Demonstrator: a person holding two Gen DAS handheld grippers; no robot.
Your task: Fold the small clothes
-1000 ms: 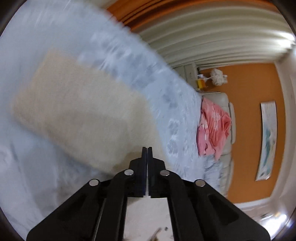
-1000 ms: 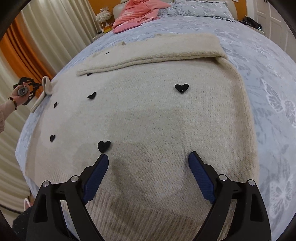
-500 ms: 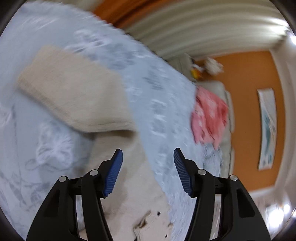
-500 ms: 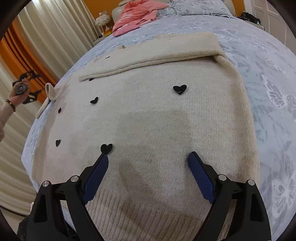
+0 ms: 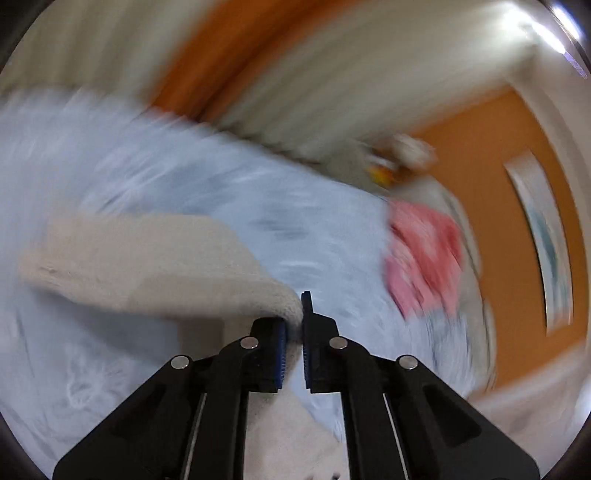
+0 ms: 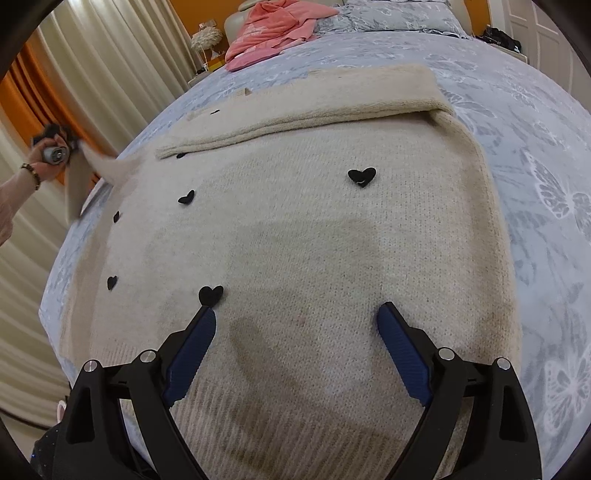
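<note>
Cream sweater (image 6: 303,236) lies flat on the bed (image 6: 535,155), left gripper (image 5: 293,354) clenched on its left sleeve (image 5: 147,266), lifting it to fold inward, while right gripper (image 6: 295,325) hovers released w/ nothing in it, near the hem.

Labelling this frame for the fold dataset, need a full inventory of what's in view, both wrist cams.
sweater: 1, cream with black hearts, spread flat on the bed, far sleeve folded across its top
sweater sleeve: 1, cream, lifted off the bed at the sweater's left edge
bedspread: 1, pale blue-grey with butterfly print, under the sweater
pink garment: 1, pink, heaped at the head of the bed
curtains: cream with orange, along the left side
framed picture: 1, pale, on the orange wall, blurred
left gripper: 1, black with blue pads, pinching the sleeve
left hand: 1, beaded bracelet on the wrist, holding the left gripper
right gripper: 1, black with blue pads, jaws wide, over the sweater's hem
</note>
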